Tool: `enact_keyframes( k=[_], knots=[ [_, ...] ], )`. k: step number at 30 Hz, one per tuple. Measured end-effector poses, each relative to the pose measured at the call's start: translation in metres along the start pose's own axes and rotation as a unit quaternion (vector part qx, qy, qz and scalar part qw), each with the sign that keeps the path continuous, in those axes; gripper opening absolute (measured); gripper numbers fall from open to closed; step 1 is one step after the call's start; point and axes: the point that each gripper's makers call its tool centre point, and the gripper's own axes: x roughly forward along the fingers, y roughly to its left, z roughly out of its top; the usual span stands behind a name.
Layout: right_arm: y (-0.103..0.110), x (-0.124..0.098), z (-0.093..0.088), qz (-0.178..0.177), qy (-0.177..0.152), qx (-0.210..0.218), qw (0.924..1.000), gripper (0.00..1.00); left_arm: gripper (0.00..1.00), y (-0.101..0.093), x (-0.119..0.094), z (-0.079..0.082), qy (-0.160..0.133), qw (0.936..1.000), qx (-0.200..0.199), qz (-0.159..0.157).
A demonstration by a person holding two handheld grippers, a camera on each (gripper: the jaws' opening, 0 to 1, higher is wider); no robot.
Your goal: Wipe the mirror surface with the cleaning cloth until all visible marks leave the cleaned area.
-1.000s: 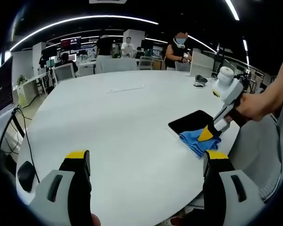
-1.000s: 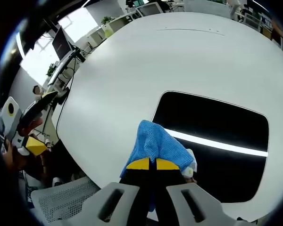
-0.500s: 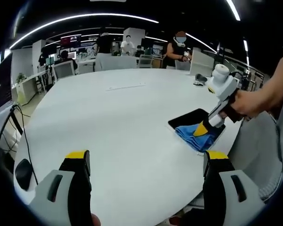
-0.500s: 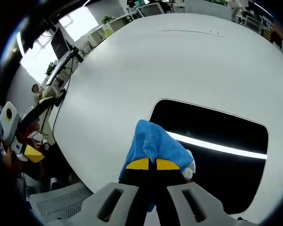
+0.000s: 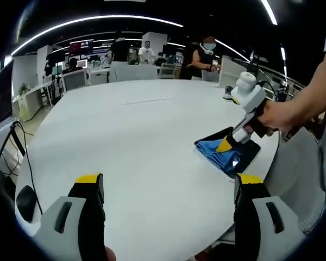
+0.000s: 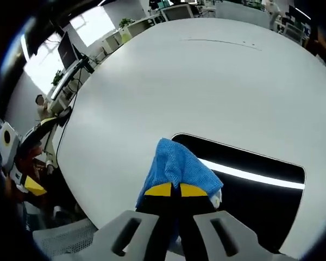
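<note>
A dark rectangular mirror [image 6: 250,190] lies flat on the white round table [image 6: 206,81] near its edge and reflects a ceiling light strip. A blue cleaning cloth [image 6: 176,168] rests on the mirror's left part, with my right gripper [image 6: 175,190] shut on it. In the left gripper view the mirror [image 5: 249,154] sits at the table's right side with the blue cloth [image 5: 216,151] spread over it, and the right gripper [image 5: 226,145] presses down on the cloth from a hand. My left gripper [image 5: 168,190] hovers open over the table's near edge, far from the mirror.
Office chairs [image 5: 73,82], desks and monitors stand beyond the table, with several people [image 5: 202,54] at the back. A small object [image 5: 230,93] lies on the table's far right. Cables and a chair [image 5: 27,201] sit at the left edge.
The right gripper has pushed the cloth from the mirror's near end further onto the mirror, away from the table edge. The left gripper has stayed still.
</note>
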Motion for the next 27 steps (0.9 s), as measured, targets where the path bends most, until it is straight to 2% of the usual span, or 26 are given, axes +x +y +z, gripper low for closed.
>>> enact_keyframes(
  k=[6, 19, 23, 27],
  knots=[
    [-0.002, 0.003, 0.003, 0.002, 0.0, -0.01, 0.9999, 0.0, 0.99, -0.004, -0.001, -0.009, 0.011, 0.9999, 0.002, -0.004],
    [-0.009, 0.011, 0.023, 0.004, -0.009, -0.018, 0.9998, 0.0, 0.99, -0.012, 0.004, -0.003, 0.015, 0.9998, 0.01, -0.013],
    [-0.01, 0.013, 0.032, 0.001, -0.018, -0.037, 0.9992, 0.0, 0.99, -0.014, 0.003, -0.006, 0.017, 0.9997, 0.008, -0.014],
    [-0.013, 0.016, 0.038, 0.002, -0.018, -0.036, 0.9992, 0.0, 0.99, -0.016, 0.003, -0.01, 0.022, 0.9996, 0.007, -0.015]
  ],
)
